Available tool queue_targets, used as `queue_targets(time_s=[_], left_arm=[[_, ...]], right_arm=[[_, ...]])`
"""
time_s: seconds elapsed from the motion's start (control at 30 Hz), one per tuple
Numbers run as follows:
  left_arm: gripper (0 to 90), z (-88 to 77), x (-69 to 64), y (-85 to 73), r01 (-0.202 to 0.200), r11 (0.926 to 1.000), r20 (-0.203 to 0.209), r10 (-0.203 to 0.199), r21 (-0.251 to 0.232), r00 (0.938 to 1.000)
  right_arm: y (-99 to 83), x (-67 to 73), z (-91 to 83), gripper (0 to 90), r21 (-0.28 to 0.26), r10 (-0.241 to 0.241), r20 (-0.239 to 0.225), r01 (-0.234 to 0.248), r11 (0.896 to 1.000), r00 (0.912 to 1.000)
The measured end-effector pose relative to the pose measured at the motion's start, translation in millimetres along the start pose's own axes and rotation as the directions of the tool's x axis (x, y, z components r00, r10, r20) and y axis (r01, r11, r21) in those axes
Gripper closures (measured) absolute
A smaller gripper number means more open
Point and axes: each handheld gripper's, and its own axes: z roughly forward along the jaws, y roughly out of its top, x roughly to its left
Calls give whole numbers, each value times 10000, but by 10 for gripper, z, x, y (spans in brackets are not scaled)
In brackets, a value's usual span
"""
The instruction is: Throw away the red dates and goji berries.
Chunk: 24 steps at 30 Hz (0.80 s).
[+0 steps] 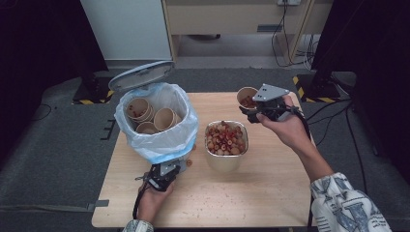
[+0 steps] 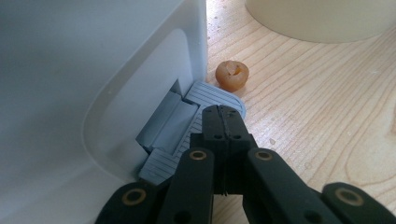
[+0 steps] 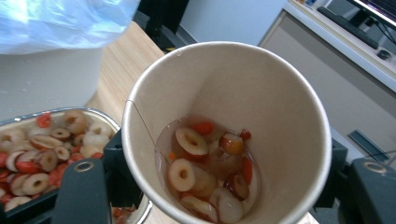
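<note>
Right gripper (image 1: pixel 251 113) pinches the cup (image 3: pixel 224 135); tip it slowly over the tray (image 1: pixel 226 162) while the left gripper (image 2: pixel 223 122), jaws pressed together, holds the bin pedal (image 2: pixel 187 126) down

A light wooden worktop (image 1: pixel 270 193) carries a white pedal bin (image 1: pixel 157 121) lined with a bag. Just right of the bin sits a metal container (image 1: pixel 226 145) of fruit slices; one loose piece (image 2: pixel 232 75) lies between them.

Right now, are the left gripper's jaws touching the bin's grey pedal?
Touching. In the left gripper view the left gripper has its shut jaws resting on the ribbed grey pedal at the foot of the white bin, with no gap showing.
</note>
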Motion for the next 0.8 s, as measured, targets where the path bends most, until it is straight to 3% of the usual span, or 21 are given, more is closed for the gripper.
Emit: queue_targets(time_s=[0.27,0.43,0.63,0.8], left_arm=[[899,-2,1,0,-10,10000,-21,11,29,10000],[899,4,-4,-1,89,9999,37,-89,-67,10000],[900,4,-6,-1,113,9999,41,-112,-76,9999],[899,3,-6,-1,106,9999,30,-106,-71,9999]], right_arm=[[90,115,1,306,-222,-703,300,710,9972,9971],[171,185,15,306,-234,-1488,433,1499,9884,9879],[223,194,29,306,-200,-1781,603,1795,9835,9822],[291,250,32,306,-130,-2379,655,2392,9709,9691]])
